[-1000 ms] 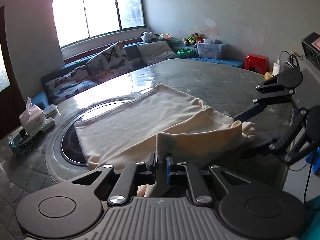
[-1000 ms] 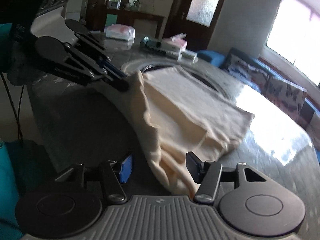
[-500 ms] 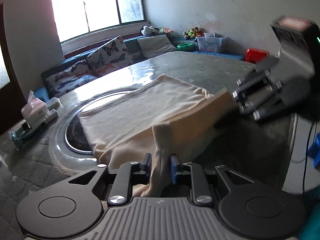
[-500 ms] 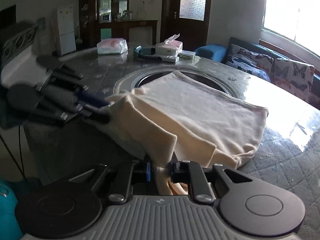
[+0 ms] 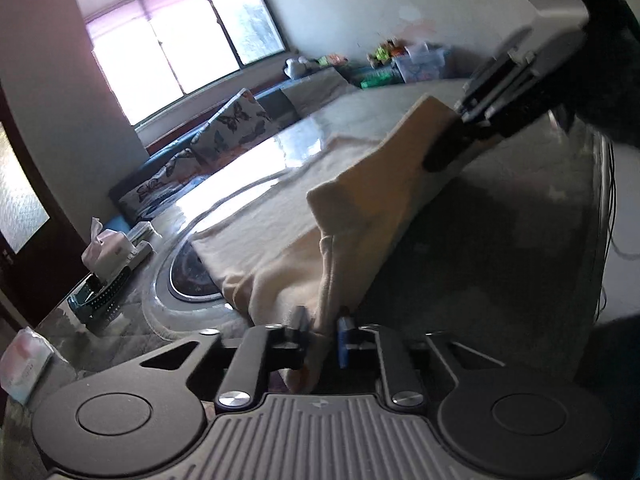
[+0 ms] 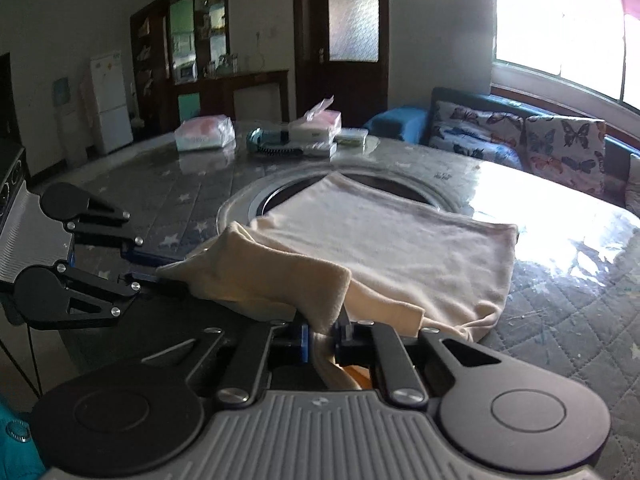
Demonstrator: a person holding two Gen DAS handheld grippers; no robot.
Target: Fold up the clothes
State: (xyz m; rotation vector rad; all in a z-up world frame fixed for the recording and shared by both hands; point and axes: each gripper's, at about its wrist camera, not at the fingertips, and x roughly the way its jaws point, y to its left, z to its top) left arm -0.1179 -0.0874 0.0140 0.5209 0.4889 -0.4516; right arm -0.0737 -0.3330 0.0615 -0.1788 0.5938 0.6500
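Observation:
A cream garment [image 5: 280,220] lies on the round table, partly over the dark inset ring; it also shows in the right wrist view [image 6: 400,248]. My left gripper [image 5: 323,330] is shut on the garment's near edge, and it shows at the left of the right wrist view [image 6: 160,276]. My right gripper [image 6: 322,334] is shut on the other end of the same edge, and it shows blurred at the upper right of the left wrist view [image 5: 460,148]. The held edge is lifted off the table between the two grippers.
Tissue boxes [image 6: 316,122], a teal brush [image 6: 272,146] and a pink-white pack [image 6: 204,132] sit on the table's far side. A sofa with butterfly cushions [image 6: 520,136] runs under the window. The table's quilted grey top [image 6: 580,320] extends right.
Both grippers have lifted the garment's near edge higher and carried it forward over the table. The right gripper, open a second ago, shut on the cloth.

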